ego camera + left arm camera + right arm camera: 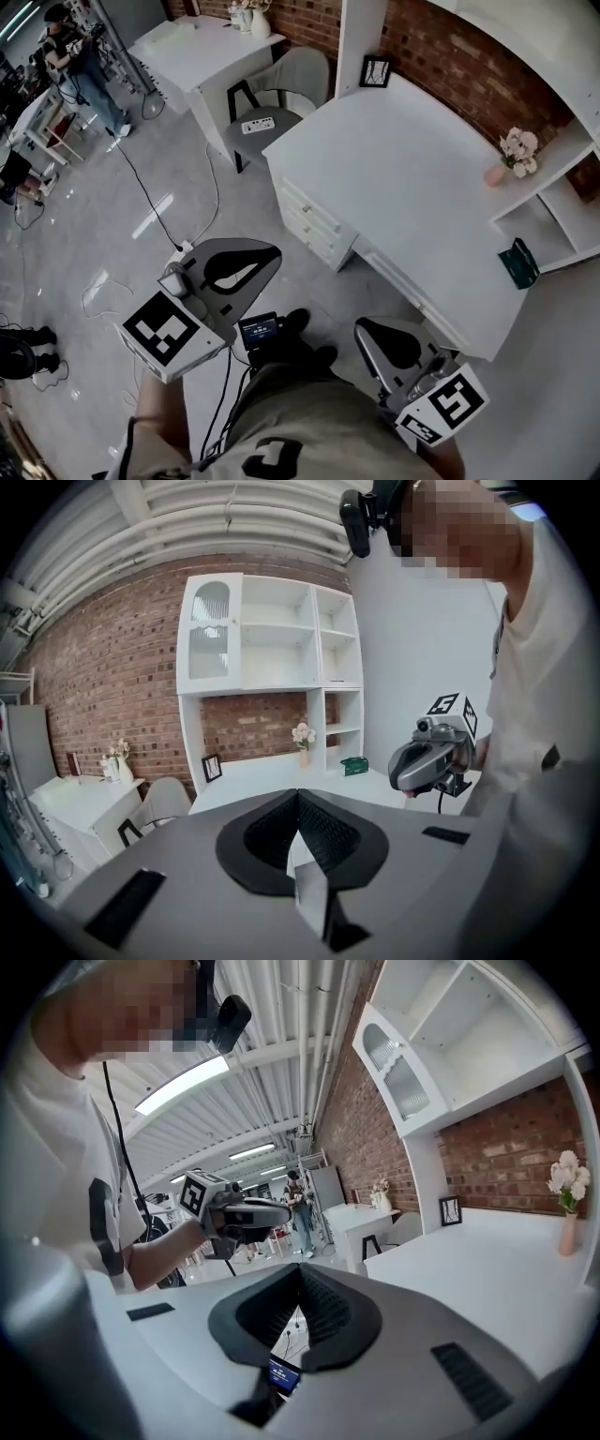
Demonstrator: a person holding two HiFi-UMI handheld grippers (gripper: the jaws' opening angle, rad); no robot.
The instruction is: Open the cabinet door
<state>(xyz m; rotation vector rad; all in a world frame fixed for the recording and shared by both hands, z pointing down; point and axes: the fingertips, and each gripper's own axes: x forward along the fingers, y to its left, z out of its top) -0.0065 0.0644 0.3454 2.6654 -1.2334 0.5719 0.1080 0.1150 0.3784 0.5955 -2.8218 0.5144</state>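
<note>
Near the white desk (412, 178), the left gripper (297, 795) and the right gripper (300, 1269) are held with jaws closed together, empty; the cabinet door (210, 635) is shut.

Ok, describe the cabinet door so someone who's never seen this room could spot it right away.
Against the brick wall stands a white shelf unit over a white desk. In the left gripper view, look to the unit's top left bay: the cabinet door is a tall white panel with an arched glass pane. The bays beside it are open shelves.
</note>
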